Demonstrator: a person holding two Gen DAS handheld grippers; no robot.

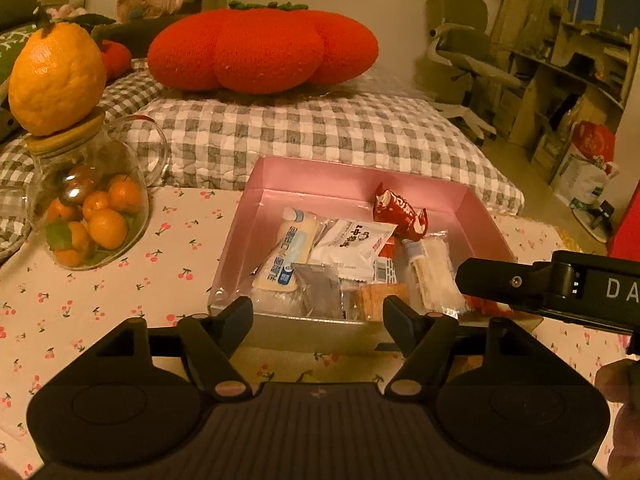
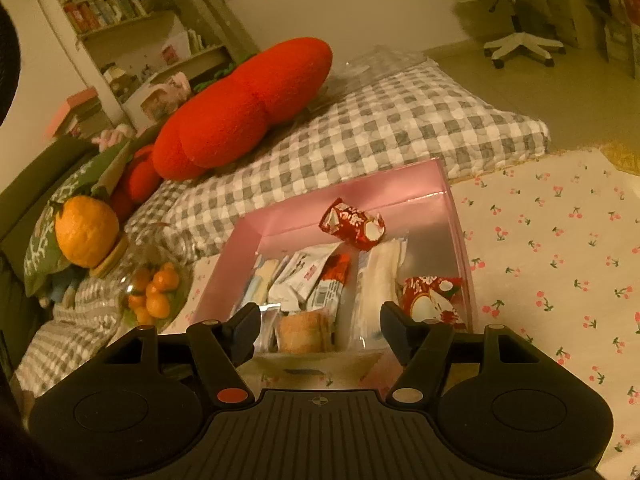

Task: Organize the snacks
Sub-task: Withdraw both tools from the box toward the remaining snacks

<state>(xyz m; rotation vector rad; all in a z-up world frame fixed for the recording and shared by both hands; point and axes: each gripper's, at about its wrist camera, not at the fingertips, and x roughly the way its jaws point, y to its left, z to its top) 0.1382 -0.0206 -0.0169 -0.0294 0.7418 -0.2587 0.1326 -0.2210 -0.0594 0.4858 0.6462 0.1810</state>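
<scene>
A pink box (image 1: 352, 178) (image 2: 404, 182) sits on the cherry-print cloth and holds several snack packets: a red wrapper (image 1: 400, 210) (image 2: 352, 224), white packets (image 1: 352, 240) (image 2: 300, 276), a pale long packet (image 1: 430, 272) (image 2: 378, 280), a brown biscuit pack (image 1: 380, 294) (image 2: 304, 332) and a second red packet (image 2: 430, 298). My left gripper (image 1: 318, 314) hovers at the box's near wall, open with nothing between its fingers. My right gripper (image 2: 318, 326) is open over the box's near edge, gripping nothing. Its black body (image 1: 552, 284) reaches in from the right in the left wrist view.
A glass jar of small oranges (image 1: 86, 212) (image 2: 150, 294) with a large orange fruit (image 1: 56, 80) (image 2: 86, 230) on its lid stands left of the box. Behind lie a checked mattress (image 1: 320, 132) (image 2: 380, 132) and a red plush cushion (image 1: 260, 50) (image 2: 248, 108). A hand (image 1: 618, 412) shows at right.
</scene>
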